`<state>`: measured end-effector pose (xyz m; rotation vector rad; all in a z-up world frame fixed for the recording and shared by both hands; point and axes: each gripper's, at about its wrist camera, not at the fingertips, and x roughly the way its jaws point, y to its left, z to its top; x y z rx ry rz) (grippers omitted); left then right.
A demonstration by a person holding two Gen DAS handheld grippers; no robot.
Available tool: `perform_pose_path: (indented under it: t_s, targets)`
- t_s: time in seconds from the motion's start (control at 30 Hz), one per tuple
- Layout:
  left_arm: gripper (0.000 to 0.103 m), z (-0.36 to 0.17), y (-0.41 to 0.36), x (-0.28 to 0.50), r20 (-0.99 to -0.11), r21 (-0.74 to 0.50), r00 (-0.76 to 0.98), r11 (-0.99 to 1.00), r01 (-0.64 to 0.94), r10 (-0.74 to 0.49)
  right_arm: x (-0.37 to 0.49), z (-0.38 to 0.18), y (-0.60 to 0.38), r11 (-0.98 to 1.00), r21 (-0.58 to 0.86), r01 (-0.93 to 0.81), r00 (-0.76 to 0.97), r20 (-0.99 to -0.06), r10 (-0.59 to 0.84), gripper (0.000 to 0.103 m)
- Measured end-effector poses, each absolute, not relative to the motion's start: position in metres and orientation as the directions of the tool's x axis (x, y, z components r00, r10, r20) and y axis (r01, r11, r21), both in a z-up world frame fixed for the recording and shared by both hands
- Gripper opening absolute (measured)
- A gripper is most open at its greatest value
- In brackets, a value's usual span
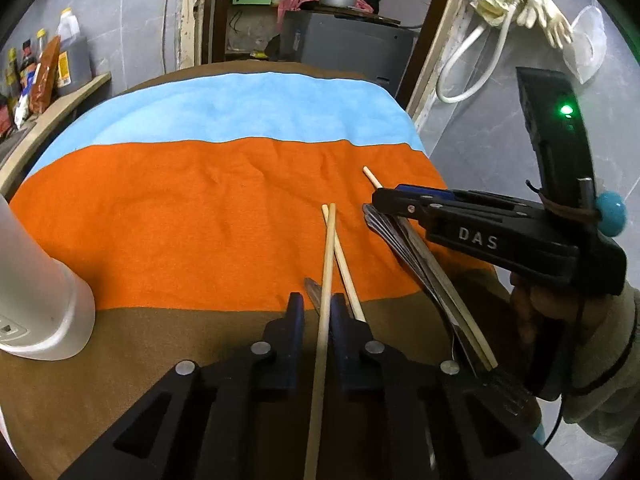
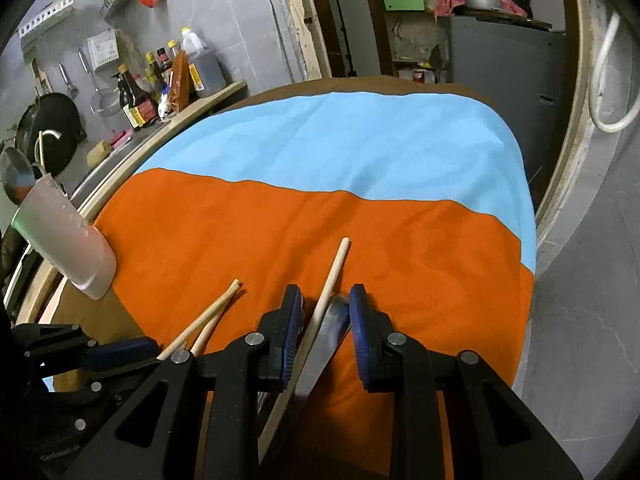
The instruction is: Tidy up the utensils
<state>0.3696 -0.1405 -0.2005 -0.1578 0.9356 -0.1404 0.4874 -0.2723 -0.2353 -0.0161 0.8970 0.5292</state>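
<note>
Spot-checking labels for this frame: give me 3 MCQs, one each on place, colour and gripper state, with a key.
1. Where does the white cup stand?
A. at the left edge of the cloth
B. on the blue band
C. between the right gripper's fingers

2. Which colour band of the cloth do the tips of the chopsticks lie on?
A. blue
B. orange
C. green

3. How is the left gripper?
A. wide open over bare cloth
B. closed around a chopstick
C. holding the cup

Key:
1 A, the right wrist view shows it at the cloth's left edge.
2 B, the tips rest on orange in both views.
3 B, its fingers sit tight on either side of one chopstick, while the right gripper stands open over a chopstick and metal utensils.
</note>
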Motion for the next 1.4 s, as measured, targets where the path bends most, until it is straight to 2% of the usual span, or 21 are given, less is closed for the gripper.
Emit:
perform_pose_path:
  t_s: [0.17,0.37,0.53,0.77,1.0,1.13,1.4]
  targets:
    - [0.006,-0.202,-0.13,0.367,-0.782,-0.275,0.581,0.962,0.001,-0.224,0.499,-0.237,-0.262,0.873,0.197,-0.447,0.475,-0.775,0.417,0.022]
    - [0.006,-0.204,-0.121,0.358,-0.779,-0.324,0.579,0.945,-0.042,-0.241,0.509,-0.237,-0.25,0.874,0.18,-0.45,0.452,-0.798,0.398,0.021]
    - [0.006,-0.206,-0.12,0.362,-0.795,-0.328,0.548,0.944,-0.029,-0.26,0.519,-0.238,-0.253,0.885,0.251,-0.392,0.427,-0.803,0.417,0.007]
    - [0.006,-0.205,-0.119,0.378,-0.823,-0.336,0.485,0.942,0.003,-0.295,0.521,-0.242,-0.259,0.883,0.319,-0.344,0.418,-0.791,0.448,0.004]
    - [0.005,-0.191,-0.112,0.358,-0.758,-0.393,0.562,0.919,0.011,-0.331,0.495,-0.212,-0.267,0.856,0.366,-0.366,0.498,-0.7,0.512,0.004]
    - [0.005,-0.168,-0.104,0.337,-0.673,-0.442,0.65,0.896,0.028,-0.353,0.475,-0.188,-0.277,0.832,0.404,-0.381,0.546,-0.628,0.554,0.004]
    - [0.005,-0.114,-0.083,0.311,-0.546,-0.428,0.779,0.902,0.057,-0.308,0.437,-0.141,-0.276,0.771,0.454,-0.447,0.618,-0.467,0.633,0.004]
